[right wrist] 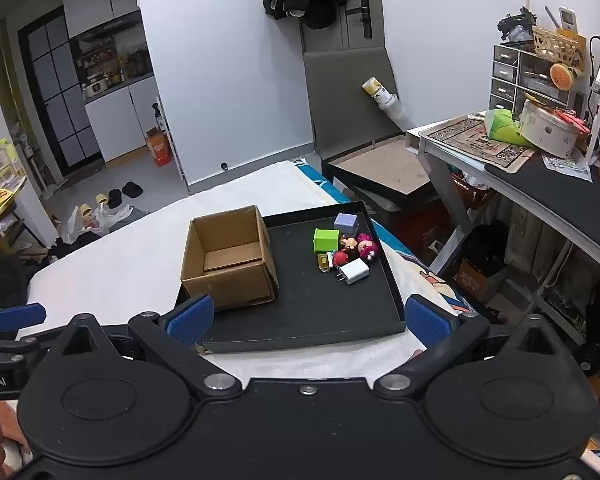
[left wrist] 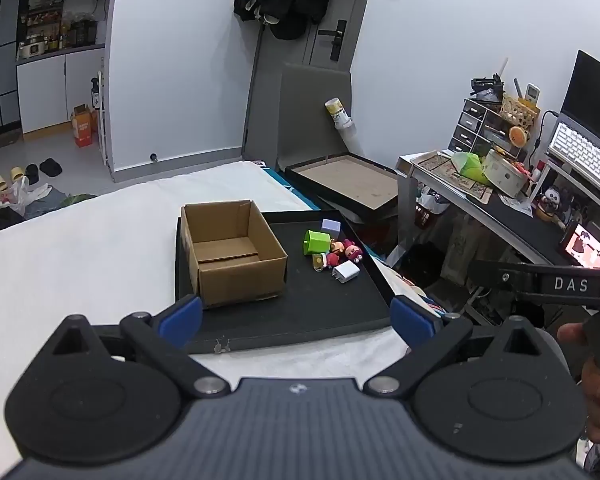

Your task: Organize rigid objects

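An open empty cardboard box (left wrist: 230, 252) (right wrist: 228, 258) stands at the left of a black tray (left wrist: 300, 304) (right wrist: 320, 304) on a white bed. At the tray's far right lies a cluster of small items: a green cube (left wrist: 317, 241) (right wrist: 326, 239), a lilac cube (left wrist: 331, 225) (right wrist: 347, 223), a white charger plug (left wrist: 346, 272) (right wrist: 354, 271), small red and pink figurines (left wrist: 345, 253) (right wrist: 360, 246) and a small yellow item (left wrist: 318, 261) (right wrist: 323, 261). My left gripper (left wrist: 296, 320) and right gripper (right wrist: 308, 320) are both open and empty, hovering short of the tray's near edge.
The white bed (left wrist: 80, 264) stretches left. A desk (right wrist: 540, 168) cluttered with drawers, a tin and a keyboard stands to the right, with a flat black frame (left wrist: 348, 184) beside the bed. The right gripper's arm (left wrist: 548, 284) shows in the left wrist view.
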`<state>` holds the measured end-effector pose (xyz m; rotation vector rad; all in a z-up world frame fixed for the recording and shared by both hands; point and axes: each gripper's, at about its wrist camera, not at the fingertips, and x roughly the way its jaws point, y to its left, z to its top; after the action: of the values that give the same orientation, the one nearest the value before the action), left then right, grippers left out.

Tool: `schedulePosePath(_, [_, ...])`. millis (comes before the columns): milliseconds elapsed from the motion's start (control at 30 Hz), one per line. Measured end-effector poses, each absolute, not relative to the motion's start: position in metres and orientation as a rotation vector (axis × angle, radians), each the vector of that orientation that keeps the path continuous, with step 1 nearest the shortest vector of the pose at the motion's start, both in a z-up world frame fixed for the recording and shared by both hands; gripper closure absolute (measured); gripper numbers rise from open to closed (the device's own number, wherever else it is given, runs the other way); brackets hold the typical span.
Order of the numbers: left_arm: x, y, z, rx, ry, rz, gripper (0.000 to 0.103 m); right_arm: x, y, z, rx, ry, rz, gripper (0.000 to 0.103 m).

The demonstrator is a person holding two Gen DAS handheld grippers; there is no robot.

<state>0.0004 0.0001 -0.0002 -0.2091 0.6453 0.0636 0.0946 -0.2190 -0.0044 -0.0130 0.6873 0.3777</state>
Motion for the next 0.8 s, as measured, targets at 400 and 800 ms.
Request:
schedulePosePath(400, [-0.004, 0.004, 0.006, -0.205, 0.634, 0.065, 0.003, 0.089, -0.224, -0.007, 0.005, 0.693, 0.377, 0.0])
schedulePosePath(800, [-0.002, -0.004, -0.002, -0.193, 0.648, 0.079, 0.003, 0.091, -0.227, -0.006, 0.004, 0.685, 0.374, 0.0])
